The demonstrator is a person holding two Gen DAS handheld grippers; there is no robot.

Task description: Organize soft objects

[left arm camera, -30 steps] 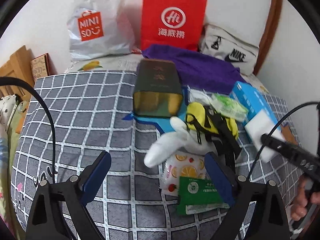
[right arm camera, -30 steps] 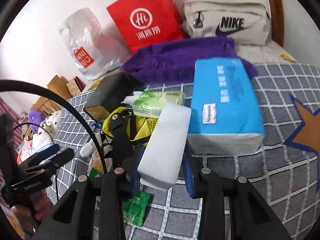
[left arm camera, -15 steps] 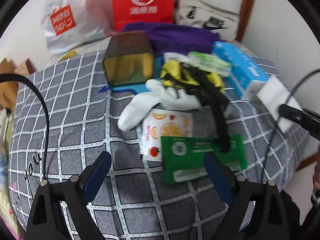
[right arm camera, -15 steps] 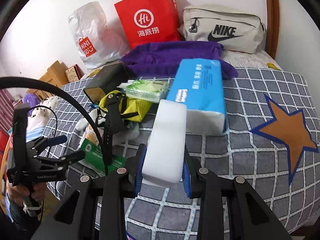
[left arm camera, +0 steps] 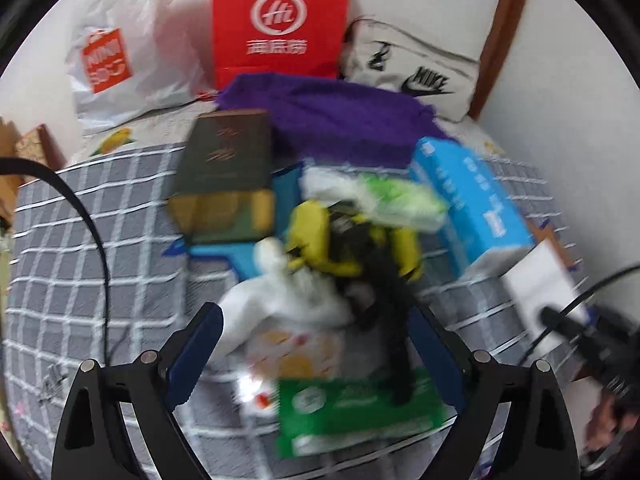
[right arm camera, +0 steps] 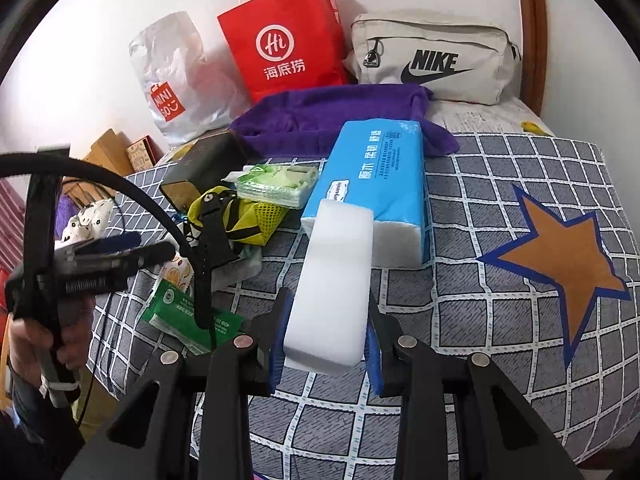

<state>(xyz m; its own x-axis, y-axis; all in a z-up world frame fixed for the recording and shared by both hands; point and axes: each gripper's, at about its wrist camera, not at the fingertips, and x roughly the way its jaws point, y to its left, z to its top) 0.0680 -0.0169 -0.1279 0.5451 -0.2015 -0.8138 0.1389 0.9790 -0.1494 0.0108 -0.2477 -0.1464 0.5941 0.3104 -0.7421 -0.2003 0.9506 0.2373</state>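
1. Left wrist view (blurred):
   - The left gripper [left arm camera: 316, 344] had its fingers spread wide and grasping nothing. It hung over the heap on the grey checked bed cover [left arm camera: 100, 240].
   - Below it lay a white plush toy [left arm camera: 280, 300], a fruit-printed wipes packet [left arm camera: 296, 348] and a green packet [left arm camera: 360, 408]. A black strap [left arm camera: 384, 300] ran across them from a yellow mesh bag [left arm camera: 320, 236].
   - The plush looked light and squashy, so its thick middle seemed the best place to pinch. The packets looked flat and slick, and I would take them by an edge.
   - Further back sat a dark box [left arm camera: 224, 176], a purple towel [left arm camera: 332, 116] and a blue tissue pack [left arm camera: 472, 208].

2. Right wrist view (sharp):
   - The right gripper [right arm camera: 326, 332] was clenched on a white foam block [right arm camera: 336, 280], one blue pad on each long side at the near end. The far end stuck out toward the blue tissue pack [right arm camera: 376, 176].
   - Whether the far end rested on the cover I could not tell.
   - The block's sides showed no clear denting. I judged it very light and springy, prone to pivot in such an end grip, so a hold nearer its middle would be steadier.
   - A person's hand [right arm camera: 44, 344] held the left gripper [right arm camera: 120, 252] at the left edge, near the green packet [right arm camera: 188, 316].
   - A red paper bag [right arm camera: 284, 36] and a Nike pouch [right arm camera: 432, 60] stood by the wall.
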